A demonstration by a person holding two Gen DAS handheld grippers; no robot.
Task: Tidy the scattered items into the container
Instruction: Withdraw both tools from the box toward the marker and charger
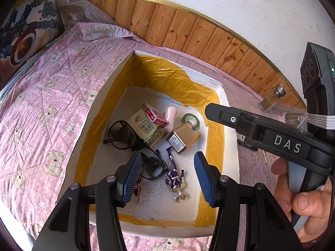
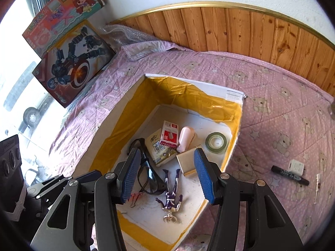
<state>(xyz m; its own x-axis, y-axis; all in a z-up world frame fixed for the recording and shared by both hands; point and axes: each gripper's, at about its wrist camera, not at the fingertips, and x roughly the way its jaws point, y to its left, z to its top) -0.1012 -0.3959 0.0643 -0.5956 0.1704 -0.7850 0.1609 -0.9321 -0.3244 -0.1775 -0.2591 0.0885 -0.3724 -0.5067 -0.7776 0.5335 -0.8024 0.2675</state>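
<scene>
Now both the left gripper and the right gripper hang over the white box with fingers apart and empty, while a black marker lies on the pink blanket.

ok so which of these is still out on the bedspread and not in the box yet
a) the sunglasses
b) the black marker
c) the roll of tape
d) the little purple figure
b: the black marker lies on the pink bedspread to the right of the box, while the sunglasses, roll of tape and purple figure all sit on the box floor.
</scene>
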